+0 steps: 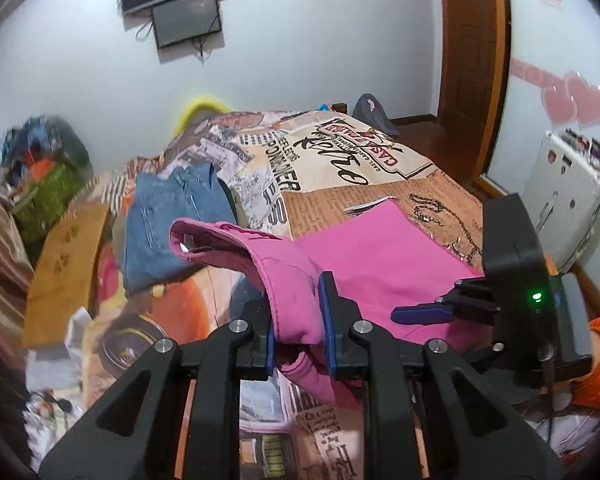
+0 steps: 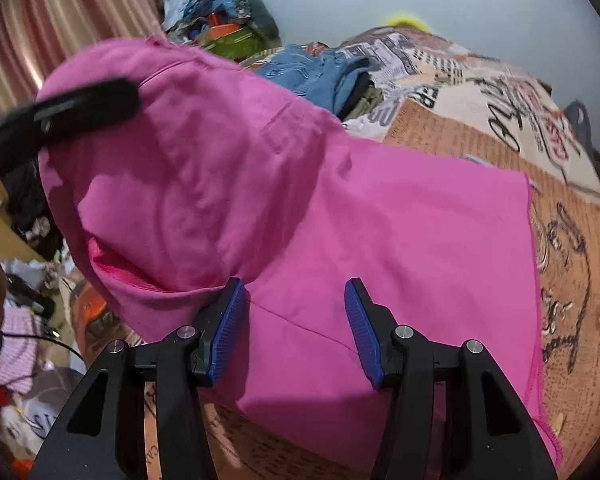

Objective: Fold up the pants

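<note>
Pink pants spread on a printed bedspread, one end lifted toward 10 o'clock, left gripper clenched on a bunched pink fold, right gripper with fingers spread wide above flat cloth, folded jeans at 11 o'clock.

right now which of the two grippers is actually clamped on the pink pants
The left gripper: its blue pads pinch a bunched fold of the pink pants. The right gripper is open above the fabric.
</note>
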{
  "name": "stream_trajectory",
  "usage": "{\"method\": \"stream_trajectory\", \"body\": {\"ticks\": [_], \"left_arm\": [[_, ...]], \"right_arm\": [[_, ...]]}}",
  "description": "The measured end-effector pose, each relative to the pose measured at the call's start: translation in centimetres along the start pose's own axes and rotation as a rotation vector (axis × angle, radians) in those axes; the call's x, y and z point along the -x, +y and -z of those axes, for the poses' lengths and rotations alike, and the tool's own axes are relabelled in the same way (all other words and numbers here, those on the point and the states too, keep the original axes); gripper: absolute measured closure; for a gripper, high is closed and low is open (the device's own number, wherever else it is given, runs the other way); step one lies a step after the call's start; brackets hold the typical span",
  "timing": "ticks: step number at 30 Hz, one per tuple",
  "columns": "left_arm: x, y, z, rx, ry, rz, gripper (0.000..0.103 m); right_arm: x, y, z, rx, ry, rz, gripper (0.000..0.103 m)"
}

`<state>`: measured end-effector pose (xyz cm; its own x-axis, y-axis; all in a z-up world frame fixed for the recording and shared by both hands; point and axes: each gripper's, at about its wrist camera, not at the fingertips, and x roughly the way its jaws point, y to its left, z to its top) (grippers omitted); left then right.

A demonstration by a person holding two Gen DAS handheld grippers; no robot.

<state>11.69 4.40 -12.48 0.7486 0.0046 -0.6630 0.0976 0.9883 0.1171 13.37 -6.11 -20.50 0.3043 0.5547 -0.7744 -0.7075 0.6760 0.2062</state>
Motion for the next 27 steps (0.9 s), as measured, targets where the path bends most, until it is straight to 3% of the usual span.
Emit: {"method": "stream_trajectory", "body": {"ticks": [6,11,16,27], "left_arm": [[0.0,-2.1,-1.3,-0.081,-0.012,0.005,0.085],[-0.1,-4.2,-2.8,-0.124,-0.027,0.034,0.085],[-0.7,-7.0,-4.3,-0.162,-0.041,0.068,0.087],[-4.0,-12.9,-5.4,-0.197,0.027,0.204,0.089]], "right_arm": [[2.8,-2.1,1.1,-0.053,-0.030,-0.008,0.055],[6.6,-6.7,3.4,-0.147,-0.068,0.107,0.055],[7.5,-10.3,6.4,-0.232,-0.032,0.173,0.055],[7.4,-10.7,7.7,-0.262,-0.042,0.131,0.055]]}}
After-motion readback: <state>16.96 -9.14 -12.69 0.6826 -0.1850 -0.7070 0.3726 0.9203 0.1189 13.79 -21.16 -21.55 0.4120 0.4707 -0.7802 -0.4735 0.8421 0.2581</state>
